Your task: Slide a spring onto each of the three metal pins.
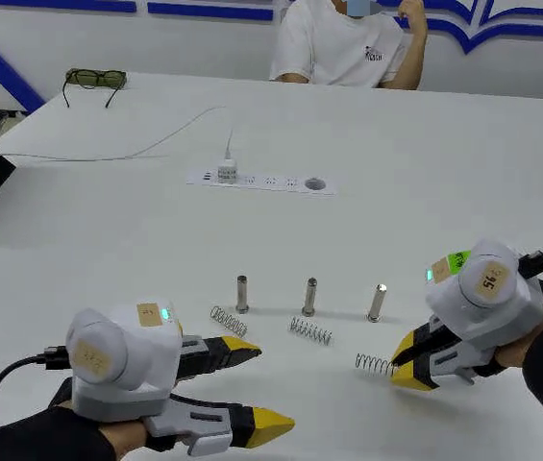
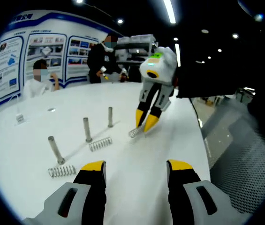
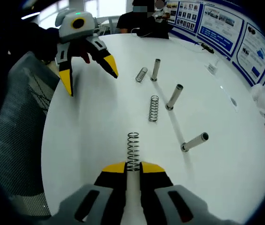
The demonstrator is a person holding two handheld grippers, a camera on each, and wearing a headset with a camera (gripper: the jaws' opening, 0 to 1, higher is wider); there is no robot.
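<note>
While all three pins [image 1: 309, 296] stand bare beyond the left tongs [image 1: 273, 386] and right tongs [image 1: 404, 370], no step is judged done: two springs [image 1: 310, 331] lie loose on the surface [image 1: 156, 240] between them. The third spring [image 3: 132, 150] is pinched at its near end by the right tongs, held low and angled down. The left tongs are held agape, empty, near the surface.

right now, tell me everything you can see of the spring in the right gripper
The spring is a thin, silvery wire coil, open-wound and straight. Its near end is pinched between the yellow tips of the right gripper. The rest sticks out forward, low over the white table; resting or lifted, I cannot tell. The nearest pin stands apart from it.
</note>
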